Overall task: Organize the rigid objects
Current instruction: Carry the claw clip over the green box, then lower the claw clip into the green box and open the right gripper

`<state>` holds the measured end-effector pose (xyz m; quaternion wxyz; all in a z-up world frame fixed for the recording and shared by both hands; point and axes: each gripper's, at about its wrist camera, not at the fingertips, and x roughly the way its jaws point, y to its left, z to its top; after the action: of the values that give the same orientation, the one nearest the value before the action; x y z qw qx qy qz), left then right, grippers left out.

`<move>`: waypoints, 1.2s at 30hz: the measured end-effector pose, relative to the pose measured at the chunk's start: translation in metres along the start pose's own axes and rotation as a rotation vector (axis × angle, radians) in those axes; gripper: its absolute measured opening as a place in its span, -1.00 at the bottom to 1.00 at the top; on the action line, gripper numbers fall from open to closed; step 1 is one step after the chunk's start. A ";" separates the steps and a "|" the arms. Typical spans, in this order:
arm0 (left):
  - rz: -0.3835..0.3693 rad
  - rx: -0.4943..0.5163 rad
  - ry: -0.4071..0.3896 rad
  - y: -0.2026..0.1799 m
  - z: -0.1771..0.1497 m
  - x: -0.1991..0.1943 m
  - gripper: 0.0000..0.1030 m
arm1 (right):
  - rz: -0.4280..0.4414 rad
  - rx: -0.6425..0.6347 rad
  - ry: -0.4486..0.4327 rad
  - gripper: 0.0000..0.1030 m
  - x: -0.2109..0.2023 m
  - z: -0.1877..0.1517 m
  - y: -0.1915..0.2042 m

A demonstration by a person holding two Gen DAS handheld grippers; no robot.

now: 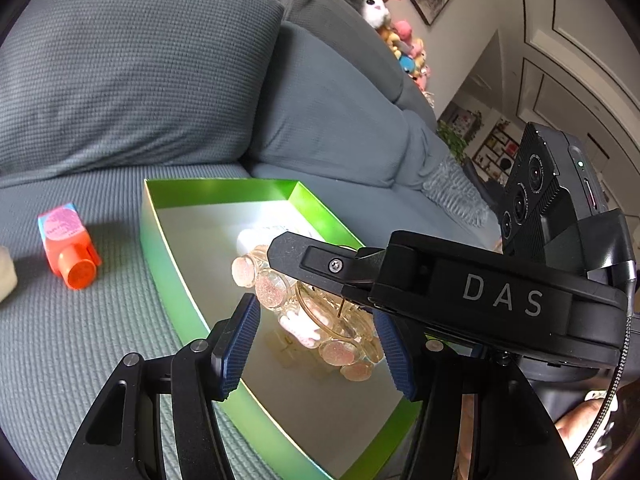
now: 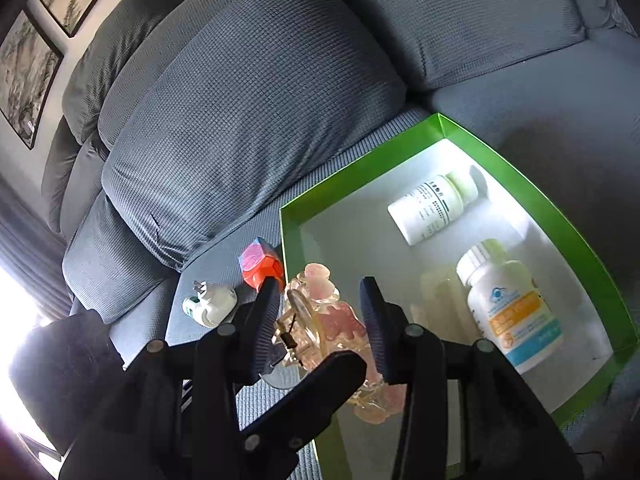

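A green box [image 1: 154, 240] [image 2: 560, 208] with a white floor sits on the grey sofa seat. A clear pink hair claw clip [image 1: 312, 312] [image 2: 340, 324] lies inside it near the left wall. My left gripper [image 1: 316, 348] is open, its blue pads either side of the clip and apart from it. My right gripper [image 2: 322, 328] is open around the clip; its black body [image 1: 480, 300] crosses the left wrist view. Two white bottles [image 2: 434, 208] [image 2: 512, 316] lie in the box. An orange bottle [image 1: 68, 246] [image 2: 260, 264] and a white plug [image 2: 210, 304] lie on the seat outside.
Grey back cushions [image 1: 132, 72] [image 2: 248, 120] rise behind the box. Plush toys [image 1: 400, 40] sit at the sofa's far end. Framed pictures [image 2: 28, 72] hang on the wall. A beige object [image 1: 6, 272] lies at the left edge.
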<state>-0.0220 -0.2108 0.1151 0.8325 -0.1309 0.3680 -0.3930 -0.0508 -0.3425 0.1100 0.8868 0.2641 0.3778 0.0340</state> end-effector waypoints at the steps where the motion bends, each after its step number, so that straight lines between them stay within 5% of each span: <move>1: -0.003 -0.003 0.005 0.000 0.000 0.001 0.16 | -0.006 0.001 0.004 -0.19 0.000 0.000 -0.001; 22: -0.022 -0.050 0.070 0.000 -0.003 0.010 0.16 | -0.093 0.014 0.040 -0.18 0.005 0.000 -0.010; 32: 0.015 -0.036 0.077 -0.001 -0.006 0.002 0.17 | -0.188 -0.010 0.014 0.19 0.005 0.001 -0.005; 36: -0.024 -0.040 0.062 -0.001 -0.007 -0.007 0.40 | -0.239 -0.007 0.006 0.19 0.005 0.001 -0.007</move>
<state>-0.0306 -0.2062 0.1140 0.8132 -0.1398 0.3999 -0.3991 -0.0470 -0.3476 0.1040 0.8844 0.2139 0.4089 -0.0696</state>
